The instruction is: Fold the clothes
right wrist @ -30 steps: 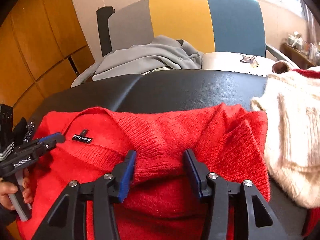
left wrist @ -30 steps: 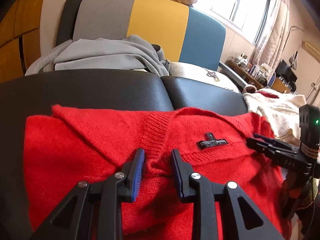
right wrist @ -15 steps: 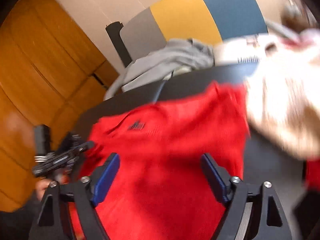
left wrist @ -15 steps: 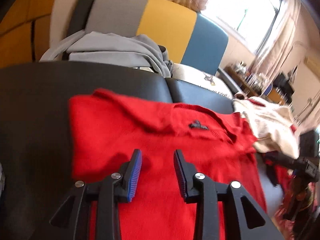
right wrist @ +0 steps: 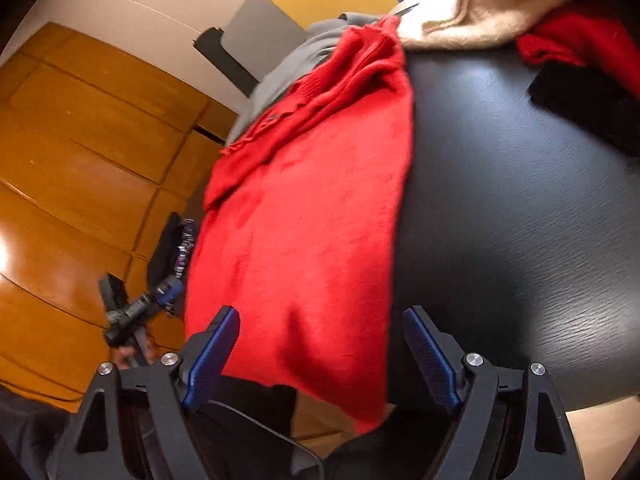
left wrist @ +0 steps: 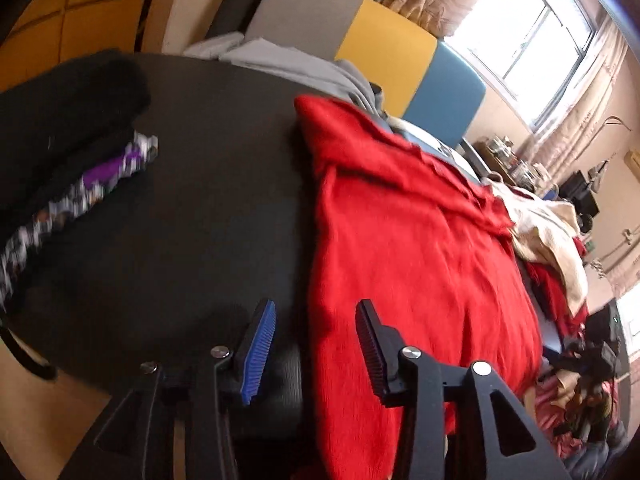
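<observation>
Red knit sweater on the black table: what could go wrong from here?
1. The red knit sweater hangs its lower edge over the black table rim; it may slide off.
2. Both tongs, left and right, have just been opening and grip nothing.
3. The cream knit garment touches its collar end and could get dragged along.

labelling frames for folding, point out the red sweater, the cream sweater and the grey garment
red sweater (left wrist: 420,264), left wrist view, middle of its flat body
cream sweater (left wrist: 548,232), left wrist view, crumpled top
grey garment (left wrist: 304,70), left wrist view, draped fold
</observation>
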A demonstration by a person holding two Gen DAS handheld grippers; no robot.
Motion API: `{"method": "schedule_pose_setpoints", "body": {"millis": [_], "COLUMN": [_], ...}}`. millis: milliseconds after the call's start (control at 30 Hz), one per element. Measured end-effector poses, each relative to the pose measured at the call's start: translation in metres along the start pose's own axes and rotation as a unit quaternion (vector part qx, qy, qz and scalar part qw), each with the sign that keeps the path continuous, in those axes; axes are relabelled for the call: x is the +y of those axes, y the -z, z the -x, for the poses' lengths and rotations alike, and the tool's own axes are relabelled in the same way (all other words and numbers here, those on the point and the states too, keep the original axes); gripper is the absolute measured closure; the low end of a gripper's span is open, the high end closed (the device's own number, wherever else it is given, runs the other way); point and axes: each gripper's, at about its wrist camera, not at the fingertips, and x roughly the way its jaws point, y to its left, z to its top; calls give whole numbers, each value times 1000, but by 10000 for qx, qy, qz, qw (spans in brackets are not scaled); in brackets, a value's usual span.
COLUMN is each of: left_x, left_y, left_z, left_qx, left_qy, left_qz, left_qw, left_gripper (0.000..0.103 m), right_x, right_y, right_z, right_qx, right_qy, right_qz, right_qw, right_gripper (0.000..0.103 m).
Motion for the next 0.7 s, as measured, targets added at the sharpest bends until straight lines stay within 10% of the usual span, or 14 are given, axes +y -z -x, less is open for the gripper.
{"method": "schedule_pose_setpoints", "body": {"millis": [467, 600, 700], "left_x": [-29, -26, -25], "left_y": [44, 43, 39], "left_z": [-8, -11, -12], "left_qx": [224, 400, 504], "left_qy": [471, 383, 295], "left_qz": [-193, -175, -228], "left_qw": [9985, 9983, 9980], "left_gripper": [59, 82, 92], "right_x": [21, 16, 3], "right_y": [16, 18, 22], "right_z": [-17, -14, -8], "right_qx": [85, 41, 47], "right_qy": [70, 572, 544], "right_qz": [806, 771, 618], "right_qw": [9967, 9954, 9966], "right_gripper": [19, 80, 90]}}
